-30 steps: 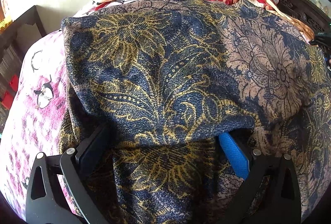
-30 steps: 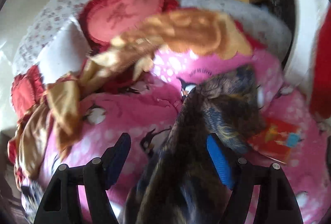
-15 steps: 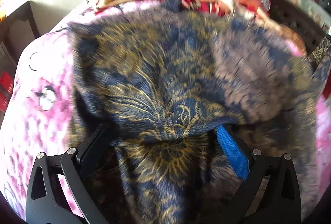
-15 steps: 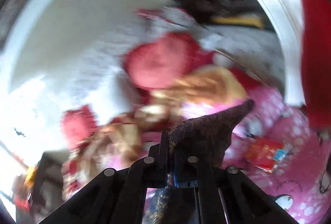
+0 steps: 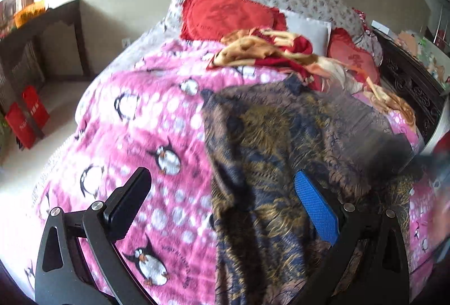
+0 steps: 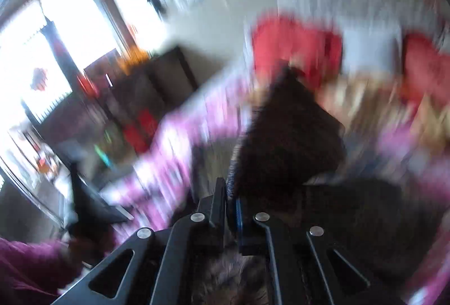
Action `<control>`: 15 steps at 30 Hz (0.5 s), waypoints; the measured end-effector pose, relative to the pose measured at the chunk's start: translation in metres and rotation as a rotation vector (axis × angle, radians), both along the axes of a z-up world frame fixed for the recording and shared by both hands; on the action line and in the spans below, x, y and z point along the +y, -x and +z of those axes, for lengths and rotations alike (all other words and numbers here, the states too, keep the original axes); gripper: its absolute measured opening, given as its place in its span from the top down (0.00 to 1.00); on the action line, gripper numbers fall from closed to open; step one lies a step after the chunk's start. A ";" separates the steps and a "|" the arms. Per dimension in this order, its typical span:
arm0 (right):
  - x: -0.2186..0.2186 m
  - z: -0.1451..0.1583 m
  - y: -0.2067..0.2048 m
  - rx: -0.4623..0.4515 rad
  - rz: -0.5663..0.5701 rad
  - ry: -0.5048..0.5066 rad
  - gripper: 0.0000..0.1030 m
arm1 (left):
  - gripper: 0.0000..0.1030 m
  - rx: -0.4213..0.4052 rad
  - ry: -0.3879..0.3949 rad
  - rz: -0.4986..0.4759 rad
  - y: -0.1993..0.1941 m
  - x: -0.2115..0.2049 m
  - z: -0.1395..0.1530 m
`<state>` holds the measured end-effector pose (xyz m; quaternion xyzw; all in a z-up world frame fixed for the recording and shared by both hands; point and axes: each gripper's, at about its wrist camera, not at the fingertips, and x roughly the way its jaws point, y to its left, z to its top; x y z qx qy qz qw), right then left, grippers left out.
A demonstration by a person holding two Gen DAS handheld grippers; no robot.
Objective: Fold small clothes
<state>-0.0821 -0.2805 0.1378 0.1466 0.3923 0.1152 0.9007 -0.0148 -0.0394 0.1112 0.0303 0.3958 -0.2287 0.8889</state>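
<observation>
Right gripper (image 6: 230, 192) was clamped on a corner of the patterned garment (image 5: 281, 153), presumably lifting it to fold. Left gripper (image 5: 222, 201) hovered, jaws apart. Garment lay toward the penguin blanket's (image 5: 135, 136) right edge.

Left gripper (image 5: 222, 209) hangs with jaws spread wide; right gripper (image 6: 231, 201) has jaws pinched together.

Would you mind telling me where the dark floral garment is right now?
In the left wrist view, the dark floral garment lies right of centre on the pink penguin blanket, just below the red and gold cloth pile.
</observation>
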 end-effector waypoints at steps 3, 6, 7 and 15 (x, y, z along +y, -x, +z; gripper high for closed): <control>0.019 -0.088 -0.015 0.258 -0.038 0.005 0.89 | 0.00 0.004 -0.020 -0.025 0.000 -0.002 -0.006; 0.010 -0.089 0.001 0.221 -0.073 -0.061 0.72 | 0.00 -0.008 -0.030 -0.057 -0.002 -0.014 -0.009; 0.003 -0.079 0.011 0.186 -0.091 -0.078 0.54 | 0.00 -0.006 -0.029 -0.066 -0.004 -0.022 -0.010; -0.034 -0.033 0.090 0.084 -0.240 -0.062 0.40 | 0.00 -0.014 -0.076 -0.128 -0.049 -0.111 -0.021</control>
